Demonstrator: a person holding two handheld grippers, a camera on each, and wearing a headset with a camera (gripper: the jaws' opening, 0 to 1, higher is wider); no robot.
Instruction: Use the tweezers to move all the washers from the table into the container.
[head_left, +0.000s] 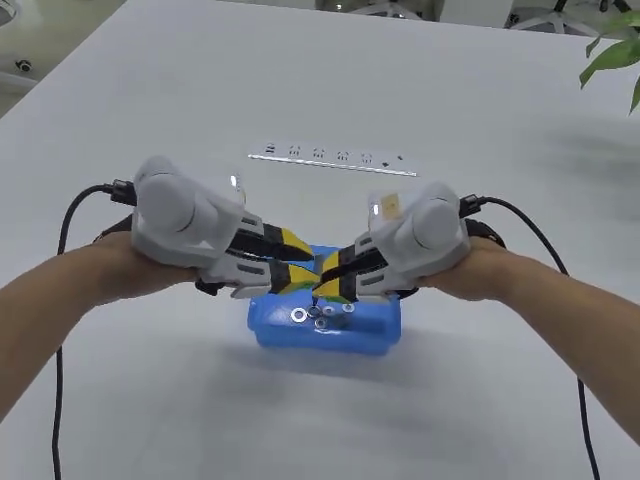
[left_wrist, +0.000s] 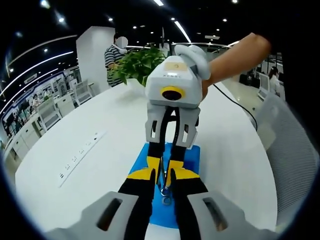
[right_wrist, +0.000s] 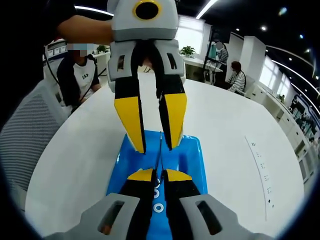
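Right gripper (right_wrist: 158, 175): its jaws are pinching almost fully closed on the tweezers (right_wrist: 160, 150), with the near end sitting in the slit. The left gripper (right_wrist: 155, 148) is facing it nose to nose, jaws at a narrow gap around the far end. I can't tell if it's actually clamping.

Both are hovering just above the blue container (head_left: 375, 335). Washers (head_left: 299, 316) are lying loose on its floor, right under the tips.

I'm reading this as a regrip or hand-over. To do it well, I'm planning one firm claw until the other is seated square, pads flat on the tweezers' broad sides, no twist. I'm also doing it over the container, so anything that slips is landing inside.

The tweezers' long axis is running along the line between the two grippers, roughly level and along the container's long side. They're too thin for me to tell which end is the tip.

Further back, a power strip (head_left: 330, 160) is lying on the table (head_left: 200, 100), well apart and not in play.
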